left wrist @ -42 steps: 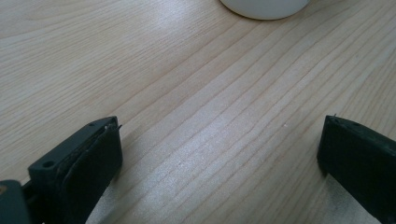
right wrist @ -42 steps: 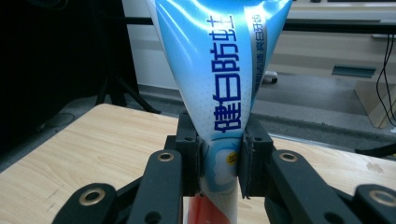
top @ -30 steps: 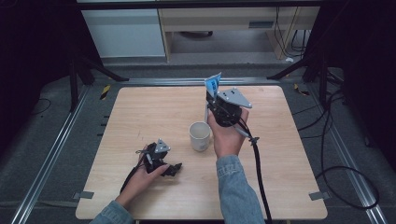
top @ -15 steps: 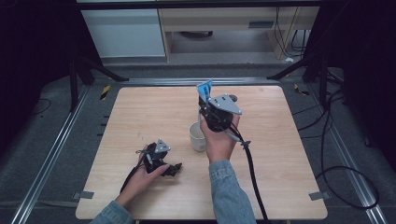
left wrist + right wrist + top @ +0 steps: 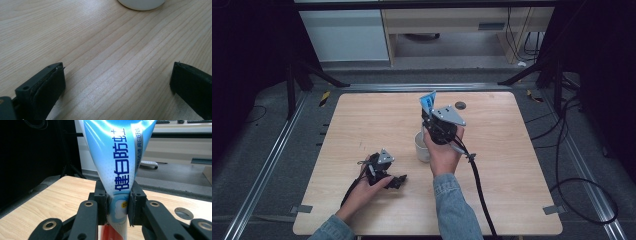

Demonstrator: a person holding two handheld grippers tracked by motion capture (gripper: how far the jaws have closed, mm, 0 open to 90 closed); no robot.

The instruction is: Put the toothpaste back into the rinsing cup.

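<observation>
My right gripper [image 5: 117,207] has its jaws pinching a blue toothpaste tube [image 5: 116,157], holding it upright right above the white cup [image 5: 422,146]. My left gripper [image 5: 117,82] sits low on the surface [image 5: 362,125] a bit left of the cup, jaws spread with nothing in them.

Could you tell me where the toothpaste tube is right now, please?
In the high view, the toothpaste tube stands upright in the right tongs, above the white cup mid-table.

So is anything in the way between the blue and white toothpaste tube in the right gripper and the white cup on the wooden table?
Nothing visible: the right gripper holds the blue and white toothpaste tube upright just above the white cup, with open air between them.
</observation>
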